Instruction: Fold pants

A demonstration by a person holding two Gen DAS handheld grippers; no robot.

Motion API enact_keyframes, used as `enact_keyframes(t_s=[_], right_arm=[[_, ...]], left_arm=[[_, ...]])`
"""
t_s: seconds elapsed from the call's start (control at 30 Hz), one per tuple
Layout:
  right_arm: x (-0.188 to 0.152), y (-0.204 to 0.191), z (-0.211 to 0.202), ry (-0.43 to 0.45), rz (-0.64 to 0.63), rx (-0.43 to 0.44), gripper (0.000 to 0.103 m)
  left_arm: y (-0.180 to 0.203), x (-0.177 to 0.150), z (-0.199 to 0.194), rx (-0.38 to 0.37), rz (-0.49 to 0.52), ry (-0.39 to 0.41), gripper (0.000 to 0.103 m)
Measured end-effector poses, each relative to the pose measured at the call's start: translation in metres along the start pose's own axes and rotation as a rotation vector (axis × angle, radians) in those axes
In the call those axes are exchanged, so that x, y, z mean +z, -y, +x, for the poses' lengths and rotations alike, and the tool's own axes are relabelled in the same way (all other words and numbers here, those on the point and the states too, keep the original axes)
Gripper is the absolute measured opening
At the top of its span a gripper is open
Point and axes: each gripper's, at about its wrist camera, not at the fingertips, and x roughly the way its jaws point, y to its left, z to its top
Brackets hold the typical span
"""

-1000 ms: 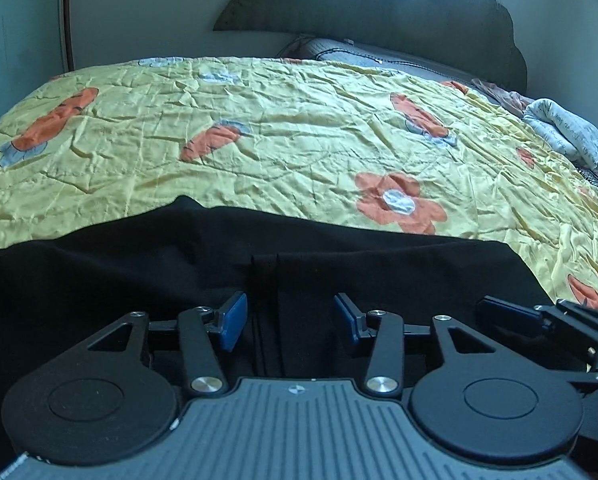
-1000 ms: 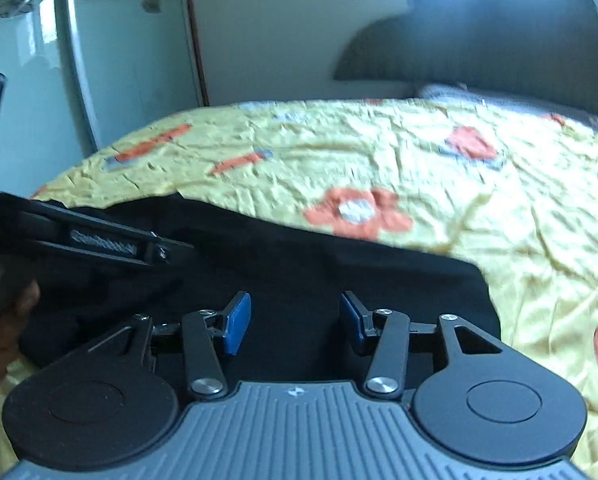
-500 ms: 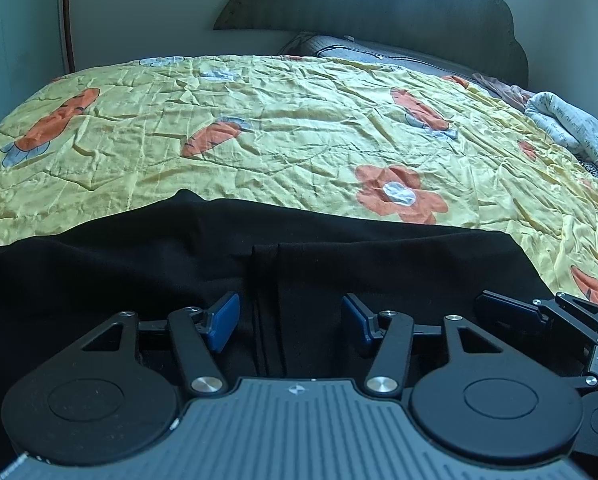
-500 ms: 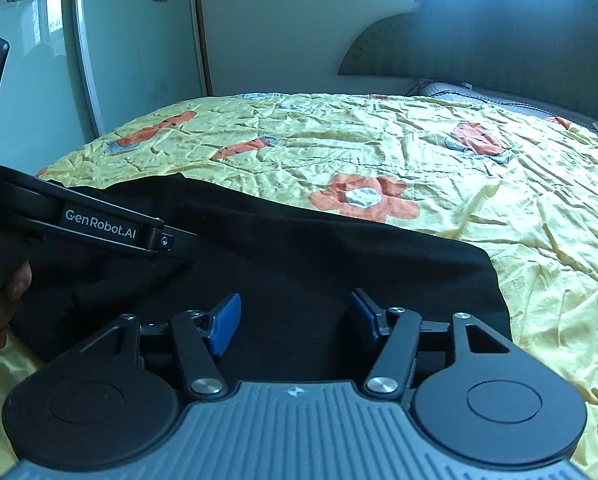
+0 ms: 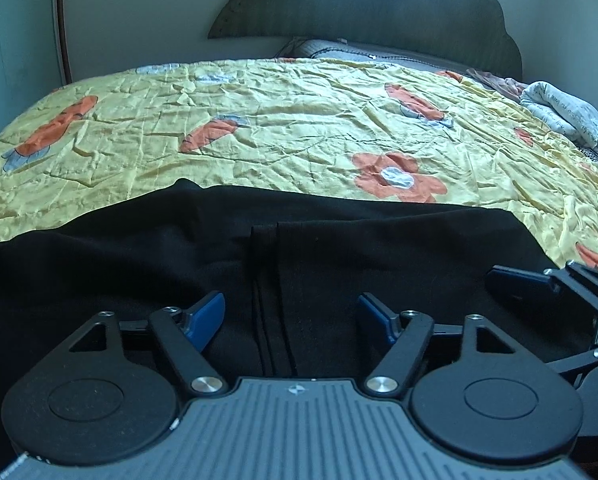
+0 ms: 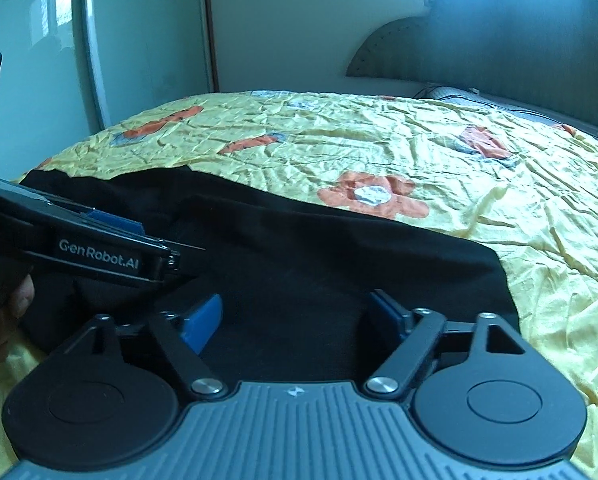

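Your left hand-held gripper [image 5: 291, 314] and right hand-held gripper [image 6: 297, 314] have just been opening, and both now stand apart over the black pants [image 5: 339, 248] with cloth beneath the pads, not pinched. The pants lie doubled on the yellow bedspread [image 5: 299, 120] at the bed's near edge, folded edge towards 12 o'clock. That release suggests 1 fold is laid; judge whether another follows.

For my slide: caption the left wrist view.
Left tool open above black pants on a yellow floral bedspread.
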Motion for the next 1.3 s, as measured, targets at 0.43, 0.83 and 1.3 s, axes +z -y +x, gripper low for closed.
enact_keyframes(t_s=[0.43,0.83,1.3], right_arm=[[0.000,0.000,0.006,-0.024,0.002,-0.008,0.103],[0.000,0.001,0.005,-0.023,0.003,-0.009,0.103],[0.000,0.001,0.005,-0.023,0.003,-0.009,0.103]], left_arm=[[0.001,-0.013,0.000,0.032,0.001,0.073,0.092],[0.001,-0.014,0.001,0.041,0.001,0.074,0.095],[-0.002,-0.008,-0.027,0.093,-0.031,0.060,0.094]])
